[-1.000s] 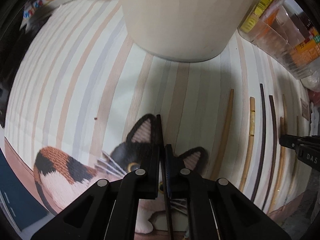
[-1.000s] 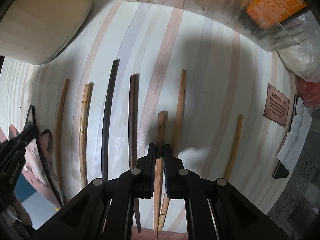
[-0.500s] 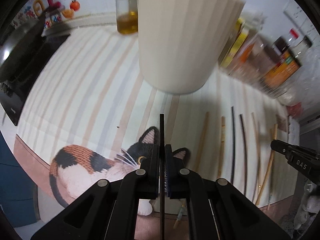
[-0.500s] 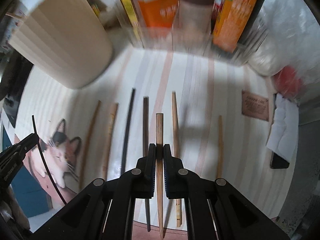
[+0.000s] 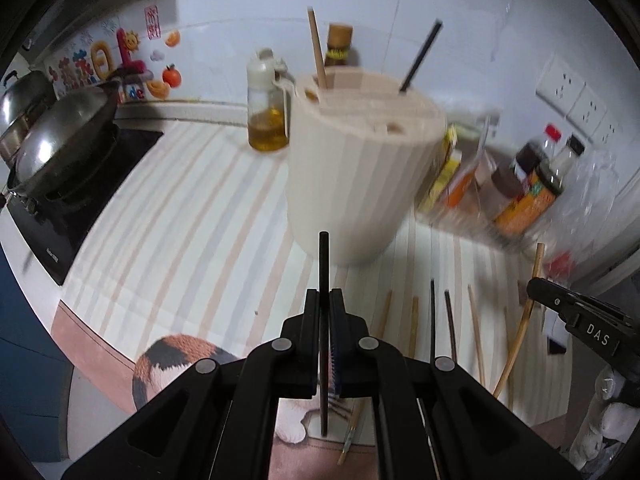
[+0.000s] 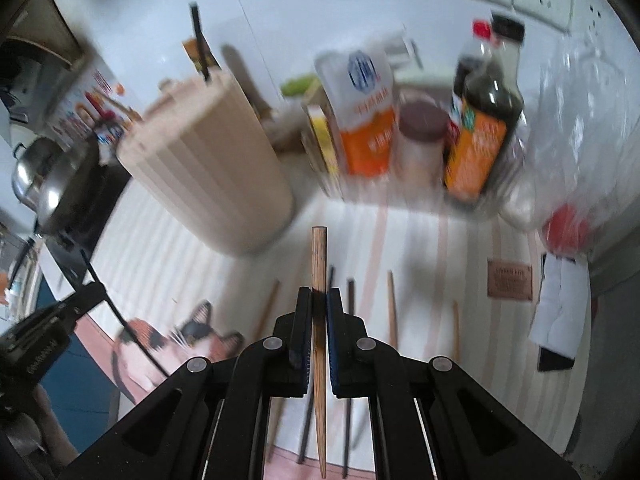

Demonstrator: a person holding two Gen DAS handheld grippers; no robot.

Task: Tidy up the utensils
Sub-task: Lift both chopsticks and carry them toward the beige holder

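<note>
We see a kitchen counter covered by a striped mat (image 5: 192, 216) with a calico cat picture (image 5: 176, 356) at its near edge. Our left gripper (image 5: 325, 312) has its fingers closed on a thin black chopstick (image 5: 323, 264), which stands up between them above the mat. Our right gripper (image 6: 319, 308) is closed the same way on a light wooden chopstick (image 6: 319, 256), its blunt end pointing away from us. Ahead stands a cream ribbed utensil holder (image 5: 360, 176) with holes in its top; one wooden stick (image 5: 317, 54) and one black stick (image 5: 420, 58) already poke out of it. More chopsticks (image 5: 448, 320), dark and pale, lie side by side on the mat to the right of the left gripper, well apart from the holder. Seen from the left camera, the side of the right gripper carries the white letters "DAS" (image 5: 596, 334). A small brown tag (image 6: 510, 280) on the mat has writing too blurred to read. Behind the holder are a glass oil bottle (image 5: 267, 120), orange-labelled sauce bottles (image 6: 480, 136) and a white and orange packet (image 6: 366, 108), all with lettering smeared by blur. At far left a wok (image 5: 60, 132) sits on a black stove, below colourful wall stickers (image 5: 120, 60) we cannot read.
</note>
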